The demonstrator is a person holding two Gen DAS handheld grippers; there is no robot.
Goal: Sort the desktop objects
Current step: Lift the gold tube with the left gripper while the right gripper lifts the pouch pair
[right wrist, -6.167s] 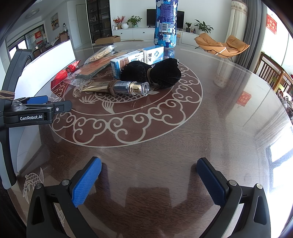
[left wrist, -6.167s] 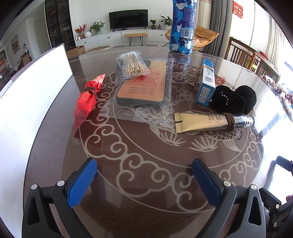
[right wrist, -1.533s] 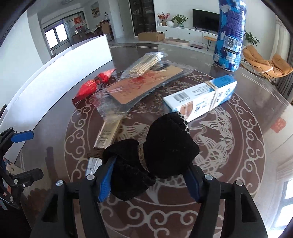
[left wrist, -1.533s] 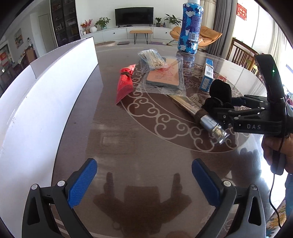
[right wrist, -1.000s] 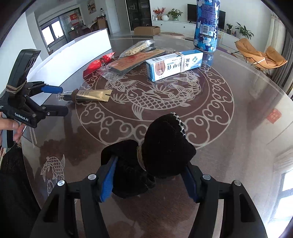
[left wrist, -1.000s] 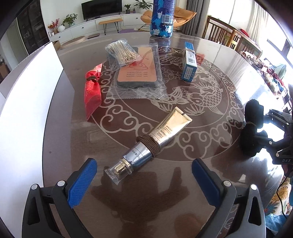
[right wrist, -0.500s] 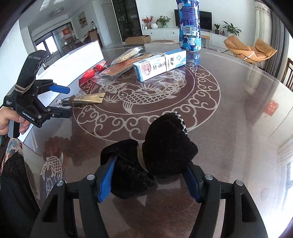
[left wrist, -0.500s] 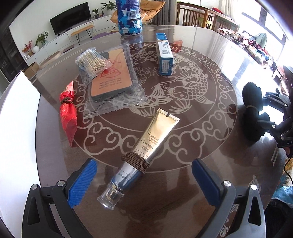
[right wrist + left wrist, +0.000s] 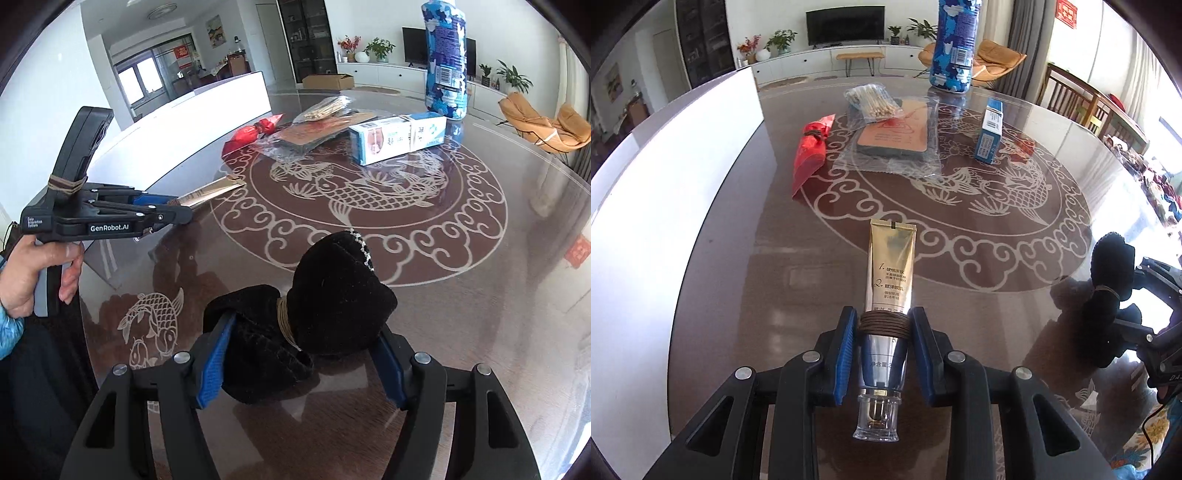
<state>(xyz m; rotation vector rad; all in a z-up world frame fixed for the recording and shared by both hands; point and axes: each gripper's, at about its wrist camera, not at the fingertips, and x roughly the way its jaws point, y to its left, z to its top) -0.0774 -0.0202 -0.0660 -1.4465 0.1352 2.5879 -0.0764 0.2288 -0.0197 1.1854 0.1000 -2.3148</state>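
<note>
Your left tongs are closing on the gold tube, and the blue pads sit on either side of its silver neck, just where a brown band is wound round it. The tube's clear cap points back toward you and its flat gold end points out across the counter. From the right wrist view you can see the left tongs low over the counter edge with the tube's gold end sticking out past them.

Your right tongs are pinching the black cloth bundle, tied at its middle with a thin cord, one pad on each side.

Further out on the counter lie a red packet, a clear bag of cotton swabs resting on a wrapped flat pack, and a blue and white box. A tall blue patterned bottle stands beyond them, near the far edge. A white panel runs along the counter's left side.
</note>
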